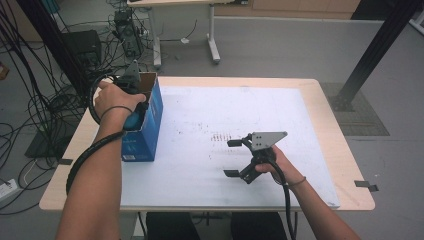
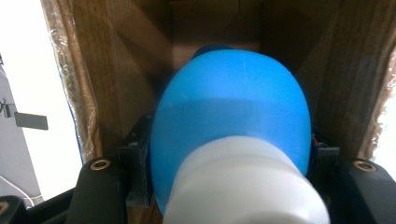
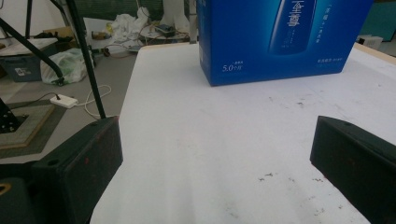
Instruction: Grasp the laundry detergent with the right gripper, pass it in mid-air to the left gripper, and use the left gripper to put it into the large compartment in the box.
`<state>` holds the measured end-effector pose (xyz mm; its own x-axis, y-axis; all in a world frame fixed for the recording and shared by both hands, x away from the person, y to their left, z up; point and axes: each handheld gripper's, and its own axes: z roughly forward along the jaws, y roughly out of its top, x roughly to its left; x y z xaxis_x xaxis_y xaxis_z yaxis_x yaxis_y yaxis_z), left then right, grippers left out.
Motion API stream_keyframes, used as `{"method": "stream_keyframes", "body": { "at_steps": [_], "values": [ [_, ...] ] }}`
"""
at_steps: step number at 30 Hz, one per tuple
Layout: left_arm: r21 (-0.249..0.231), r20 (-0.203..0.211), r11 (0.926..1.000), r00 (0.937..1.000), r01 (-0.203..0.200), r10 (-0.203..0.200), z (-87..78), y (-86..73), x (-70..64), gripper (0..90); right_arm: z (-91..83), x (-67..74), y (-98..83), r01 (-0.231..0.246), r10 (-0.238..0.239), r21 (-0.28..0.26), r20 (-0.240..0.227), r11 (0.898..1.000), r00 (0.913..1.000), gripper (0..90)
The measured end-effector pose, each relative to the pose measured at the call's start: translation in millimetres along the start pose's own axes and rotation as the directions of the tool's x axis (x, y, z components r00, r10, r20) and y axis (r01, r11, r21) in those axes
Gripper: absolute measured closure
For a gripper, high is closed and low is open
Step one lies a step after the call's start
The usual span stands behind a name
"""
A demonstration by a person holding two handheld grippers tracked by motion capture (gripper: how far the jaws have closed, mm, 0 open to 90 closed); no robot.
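A tall blue carton [image 1: 150, 125] with white print stands at the table's left edge, its top open. My left gripper [image 2: 229, 156] points down into that opening and is shut on a blue bottle [image 2: 229, 102] with a white cap [image 2: 243, 186]; brown cardboard walls [image 2: 116, 70] surround the bottle. From above, a hand covers this gripper, with its grey plate [image 1: 132, 72] and part of the bottle [image 1: 134, 120] showing. My right gripper [image 1: 231, 158] lies low over the white mat [image 1: 240, 105], right of centre. It is open with nothing between its jaws and faces the carton [image 3: 280, 37].
The wooden table [image 1: 340, 145] shows a bare rim around the mat. Small dark specks [image 1: 220, 136] mark the mat's middle. Cables and equipment [image 1: 122, 30] crowd the floor at the back left, a desk leg [image 1: 214, 45] stands behind, and a black frame post [image 1: 375, 50] rises at the right.
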<state>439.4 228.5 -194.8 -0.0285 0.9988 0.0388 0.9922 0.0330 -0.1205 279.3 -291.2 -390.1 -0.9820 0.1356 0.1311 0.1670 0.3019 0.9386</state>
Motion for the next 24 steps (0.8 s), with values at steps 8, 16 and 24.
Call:
{"method": "stream_keyframes", "body": {
  "at_steps": [8, 16, 24],
  "values": [
    [0.002, -0.005, 1.0000, 1.0000, 0.004, -0.004, 0.1, 0.8, -2.1, 37.1, -5.0, 0.7, -2.3, -0.004, 0.004, 0.004, 0.010, 1.000, 0.9999, 2.3],
    [0.005, 0.000, 1.0000, 1.0000, 0.007, -0.007, -0.2, 0.5, 0.1, 37.2, -5.6, 0.3, -2.8, -0.005, 0.005, -0.001, 0.008, 1.000, 1.0000, 2.3],
    [0.002, -0.002, 1.0000, 1.0000, 0.006, -0.006, 0.1, 0.1, 0.1, 37.2, -4.8, -0.5, -3.5, -0.007, 0.007, -0.001, 0.006, 1.000, 1.0000, 2.2]
  ]
}}
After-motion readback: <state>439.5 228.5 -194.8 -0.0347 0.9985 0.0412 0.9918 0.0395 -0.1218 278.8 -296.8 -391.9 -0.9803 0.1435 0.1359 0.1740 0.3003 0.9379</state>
